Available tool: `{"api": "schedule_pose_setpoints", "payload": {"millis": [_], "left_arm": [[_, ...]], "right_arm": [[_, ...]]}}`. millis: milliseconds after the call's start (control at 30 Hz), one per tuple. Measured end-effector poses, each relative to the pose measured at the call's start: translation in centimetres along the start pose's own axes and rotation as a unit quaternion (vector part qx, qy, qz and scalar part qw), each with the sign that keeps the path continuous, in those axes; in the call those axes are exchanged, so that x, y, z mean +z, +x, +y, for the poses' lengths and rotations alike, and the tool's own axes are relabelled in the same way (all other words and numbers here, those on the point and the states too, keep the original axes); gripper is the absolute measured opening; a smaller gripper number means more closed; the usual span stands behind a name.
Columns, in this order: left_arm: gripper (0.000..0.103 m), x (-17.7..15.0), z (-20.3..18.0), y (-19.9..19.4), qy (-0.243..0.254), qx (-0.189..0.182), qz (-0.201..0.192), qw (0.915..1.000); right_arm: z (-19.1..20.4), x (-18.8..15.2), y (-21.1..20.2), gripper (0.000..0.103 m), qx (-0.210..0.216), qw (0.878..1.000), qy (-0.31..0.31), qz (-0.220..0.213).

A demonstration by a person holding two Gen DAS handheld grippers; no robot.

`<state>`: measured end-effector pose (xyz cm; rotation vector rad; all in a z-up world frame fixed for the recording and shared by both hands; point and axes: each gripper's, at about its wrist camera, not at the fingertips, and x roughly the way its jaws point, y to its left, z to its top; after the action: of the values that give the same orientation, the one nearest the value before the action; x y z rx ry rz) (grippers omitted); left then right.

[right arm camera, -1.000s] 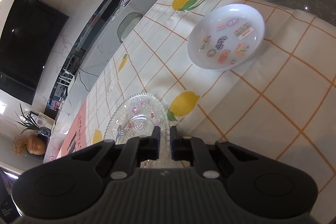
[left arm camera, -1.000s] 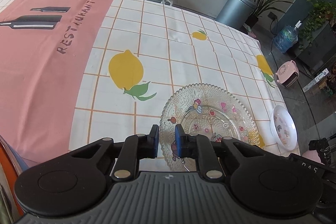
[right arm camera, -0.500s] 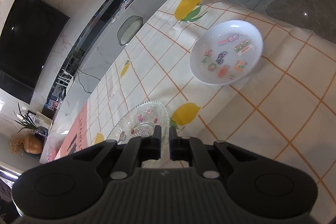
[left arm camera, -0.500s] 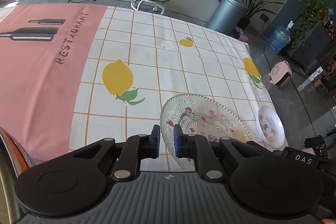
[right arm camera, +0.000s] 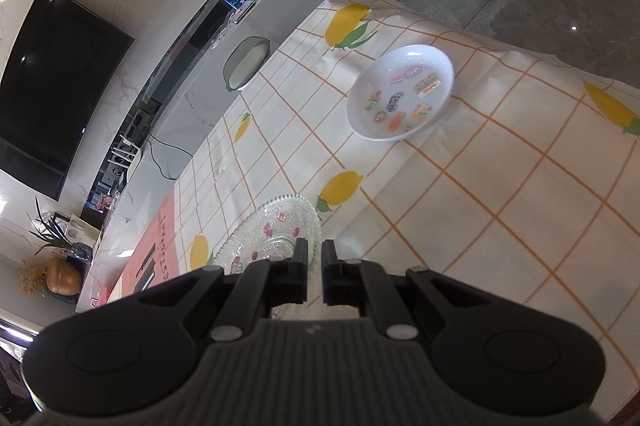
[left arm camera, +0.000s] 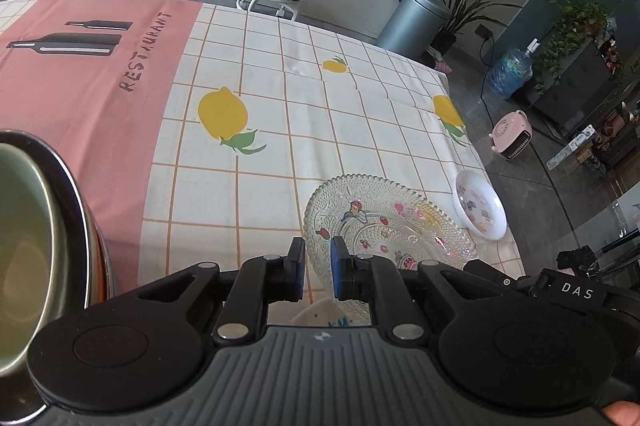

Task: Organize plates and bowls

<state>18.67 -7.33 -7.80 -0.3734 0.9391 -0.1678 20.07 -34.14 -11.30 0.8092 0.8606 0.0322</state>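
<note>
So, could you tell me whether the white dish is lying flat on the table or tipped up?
Flat: the white dish sits level on the tablecloth, face up.

Clear beaded glass plate (left arm camera: 392, 222) with cartoon stickers, white stickered dish (right arm camera: 400, 92), lemon-print orange-checked tablecloth (left arm camera: 320, 98).

Clear round beaded pressed-glass plate (left arm camera: 404, 226), glossy, cartoon stickers. White round plate (right arm camera: 400, 92) near table's edge, smooth glossy, ceramic or plastic unclear. Lemon-print checked tablecloth (left arm camera: 280, 98), matt cloth, creased. Grippers' black plastic, matt.
</note>
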Motion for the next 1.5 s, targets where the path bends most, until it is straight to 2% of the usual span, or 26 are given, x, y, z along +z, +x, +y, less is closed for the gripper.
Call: {"api": "schedule_pose_setpoints", "payload": {"millis": [700,1067,1500], "left_arm": [[0.014,-6.9,1.3,-4.8,0.023,-0.024,0.014,0.9994],[0.014,-7.8,1.8,-4.3,0.033,-0.017,0.025,0.999],[0.014,-7.8,1.2,-3.1,0.075,0.013,0.026,0.9968]], "right_arm": [[-1.4,-6.8,-6.5,0.004,-0.035,0.999,-0.005,0.012],[-1.7,-8.5,-6.7,0.005,-0.053,0.998,-0.014,0.019],[-1.0,-8.0,-5.4,0.005,-0.063,0.997,-0.048,0.019]]}}
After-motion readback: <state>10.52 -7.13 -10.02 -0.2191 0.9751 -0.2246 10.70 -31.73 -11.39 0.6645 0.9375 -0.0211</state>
